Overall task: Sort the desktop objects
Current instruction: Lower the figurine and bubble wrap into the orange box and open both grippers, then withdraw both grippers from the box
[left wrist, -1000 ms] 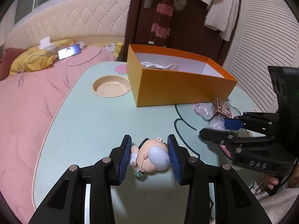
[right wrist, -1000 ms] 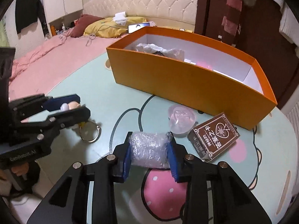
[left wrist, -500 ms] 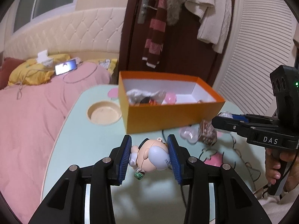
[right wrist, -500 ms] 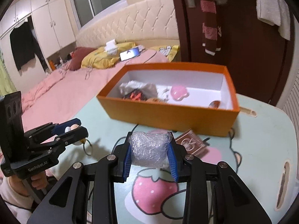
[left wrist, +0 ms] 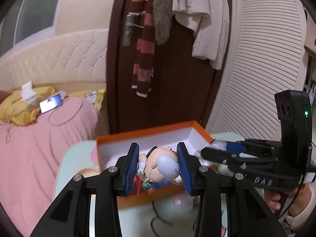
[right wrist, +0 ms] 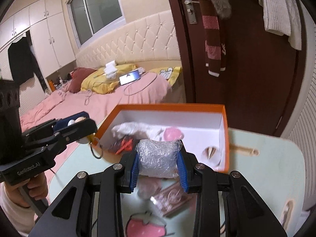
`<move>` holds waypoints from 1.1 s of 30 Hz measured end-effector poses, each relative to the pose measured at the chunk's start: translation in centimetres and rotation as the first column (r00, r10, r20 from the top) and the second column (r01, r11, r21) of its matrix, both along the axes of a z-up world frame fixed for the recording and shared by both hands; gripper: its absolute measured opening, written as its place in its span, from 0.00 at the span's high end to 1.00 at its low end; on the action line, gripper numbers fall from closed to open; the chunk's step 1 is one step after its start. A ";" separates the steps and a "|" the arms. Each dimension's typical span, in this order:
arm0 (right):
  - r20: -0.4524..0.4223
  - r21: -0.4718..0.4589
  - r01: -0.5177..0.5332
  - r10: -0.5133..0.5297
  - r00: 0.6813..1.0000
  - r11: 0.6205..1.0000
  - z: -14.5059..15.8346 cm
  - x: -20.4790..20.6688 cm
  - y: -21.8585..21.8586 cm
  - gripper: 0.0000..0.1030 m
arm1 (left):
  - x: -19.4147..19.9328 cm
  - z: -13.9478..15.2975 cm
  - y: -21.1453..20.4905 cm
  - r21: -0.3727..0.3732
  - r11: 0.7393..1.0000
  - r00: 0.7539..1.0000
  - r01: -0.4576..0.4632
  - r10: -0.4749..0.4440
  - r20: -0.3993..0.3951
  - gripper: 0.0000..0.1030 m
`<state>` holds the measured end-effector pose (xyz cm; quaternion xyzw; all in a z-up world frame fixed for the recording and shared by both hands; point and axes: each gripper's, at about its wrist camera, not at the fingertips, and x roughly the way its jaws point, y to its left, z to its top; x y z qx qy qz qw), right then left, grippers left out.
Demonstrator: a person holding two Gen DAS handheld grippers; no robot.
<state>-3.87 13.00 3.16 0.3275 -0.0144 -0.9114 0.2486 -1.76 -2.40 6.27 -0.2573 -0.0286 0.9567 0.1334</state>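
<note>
Item in hand, step: carry to the container. Left gripper (left wrist: 158,165) clamped on a small cartoon figurine (left wrist: 160,167), held in the air over the near wall of the orange box (right wrist: 173,106). Right gripper (right wrist: 158,163) clamped on a plastic-wrapped bundle (right wrist: 158,158), likewise aloft just short of the box's near edge. Box stands on the pale green counter (right wrist: 266,158), already holding a pink piece (right wrist: 171,133) and crumpled wrapping. A brown card pack (right wrist: 169,199) remains on the counter. Next move, by judgement: bring each gripper above the open interior, then part the jaws to drop its load clear of the rim.
</note>
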 end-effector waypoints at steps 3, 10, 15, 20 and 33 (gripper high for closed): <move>0.008 0.014 0.018 -0.018 1.000 1.000 0.0 -1.8 -0.2 0.66 | -2.2 -0.2 0.7 -0.011 1.000 1.000 0.005 -0.004 0.013 0.63; 0.058 0.030 0.055 -0.056 0.997 0.998 -1.3 -5.1 -0.2 0.66 | -5.6 -1.7 1.5 0.013 1.000 0.998 0.003 -0.004 0.057 0.63; 0.101 0.037 0.054 -0.058 0.993 0.998 -2.7 -6.1 -0.2 0.66 | -6.6 -3.2 1.8 0.010 1.000 0.994 0.005 -0.007 0.107 0.63; 0.125 0.042 0.061 -0.066 0.990 0.997 -3.6 -6.7 -0.2 0.66 | -7.1 -4.1 1.5 0.016 1.000 0.991 -0.006 0.004 0.135 0.63; 0.137 0.004 0.102 -0.102 0.985 0.995 -3.5 -6.5 0.7 0.53 | -5.8 -3.1 0.2 0.042 0.998 0.992 -0.044 0.039 0.117 0.35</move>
